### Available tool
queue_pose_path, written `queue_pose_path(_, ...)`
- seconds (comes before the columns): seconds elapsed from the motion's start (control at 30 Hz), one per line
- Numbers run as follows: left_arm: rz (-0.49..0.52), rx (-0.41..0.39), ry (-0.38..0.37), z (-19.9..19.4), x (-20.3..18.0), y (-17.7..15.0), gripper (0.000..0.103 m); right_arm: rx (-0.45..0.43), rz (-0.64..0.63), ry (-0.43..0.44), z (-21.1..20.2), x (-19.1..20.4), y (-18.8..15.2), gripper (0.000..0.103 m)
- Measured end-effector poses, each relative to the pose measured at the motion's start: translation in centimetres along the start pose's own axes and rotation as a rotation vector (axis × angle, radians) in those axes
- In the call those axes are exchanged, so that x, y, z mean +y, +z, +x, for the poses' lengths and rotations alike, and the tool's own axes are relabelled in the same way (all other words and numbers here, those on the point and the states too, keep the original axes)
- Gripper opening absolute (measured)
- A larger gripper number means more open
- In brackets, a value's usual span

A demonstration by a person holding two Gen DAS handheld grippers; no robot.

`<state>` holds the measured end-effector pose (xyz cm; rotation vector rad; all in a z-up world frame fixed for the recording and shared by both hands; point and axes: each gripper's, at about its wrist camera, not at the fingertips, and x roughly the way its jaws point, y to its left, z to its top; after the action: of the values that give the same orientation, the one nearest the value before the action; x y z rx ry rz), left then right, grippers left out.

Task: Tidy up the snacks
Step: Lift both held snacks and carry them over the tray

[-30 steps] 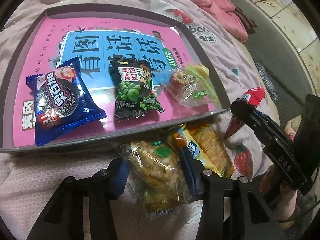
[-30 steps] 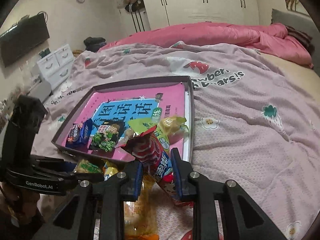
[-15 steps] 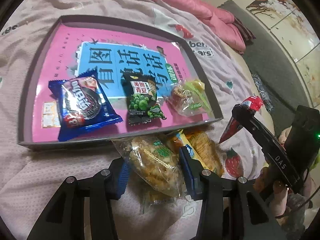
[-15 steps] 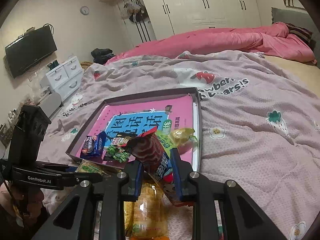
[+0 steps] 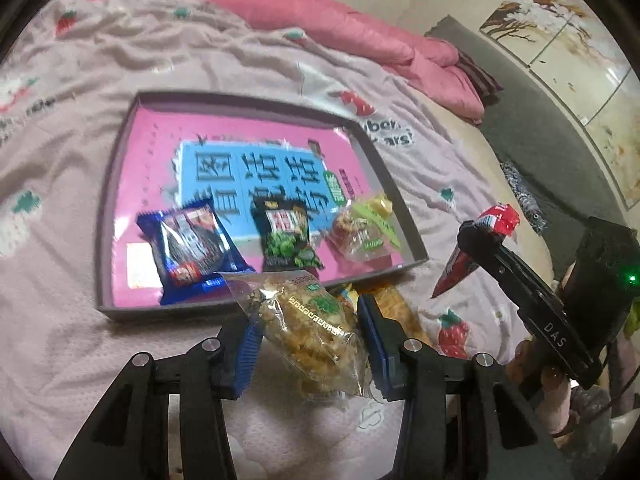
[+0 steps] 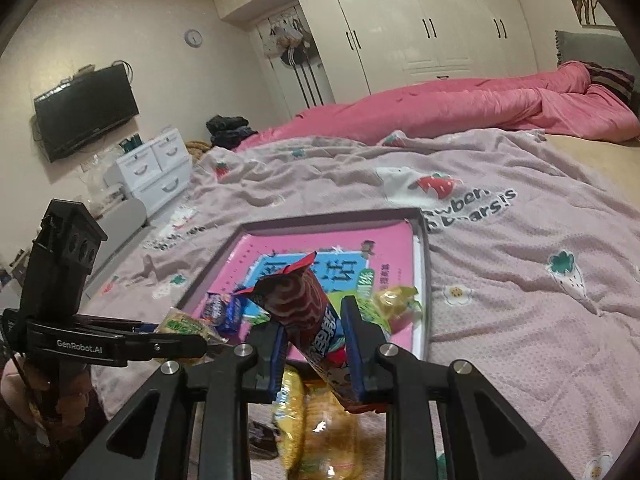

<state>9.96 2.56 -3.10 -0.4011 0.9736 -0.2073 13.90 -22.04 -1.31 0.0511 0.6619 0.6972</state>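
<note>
My left hand-held gripper [image 5: 308, 340] was clamped on a clear packet of golden crisped snack [image 5: 310, 322], lifted off the bed [image 5: 60, 340] just in front of the tray's near wall. My right hand-held gripper [image 6: 314, 346] was clenched on a red-and-blue stick pack [image 6: 310, 312], which stood tilted up between the pads, its torn-looking red top pointing toward the tray [image 6: 424, 280]. I judged the job roughly half done: three snacks already lay in a row along the near side of the tray, on the pink printed sheet that lines it. These were a blue biscuit pack [image 5: 192, 250] at the left, a dark green-pea pouch [image 5: 288, 236] in the middle and a clear pouch with a green label [image 5: 366, 232] at the right. Two more were in my grippers and not yet set down. At least one yellow-orange packet [image 6: 316, 432] was left on the bed beneath my right hand-held gripper, outside the tray. The far half of the tray had no snacks on it, so I reckoned there was room for both held packs behind the first row.
</note>
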Motion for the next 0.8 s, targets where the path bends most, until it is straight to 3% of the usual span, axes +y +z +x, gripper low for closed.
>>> queue_pose_path(0.5,0.085,-0.125,0.080,-3.1,-1.1,1.0,0.048,-0.062,0.009,0.019,-0.2,0.5,1.5,0.026)
queue_pose_path(0.8,0.100,-0.145,0.104,-2.9,-1.4,1.9,0.048,-0.081,0.040,0.012,0.1,-0.9,2.2,0.026)
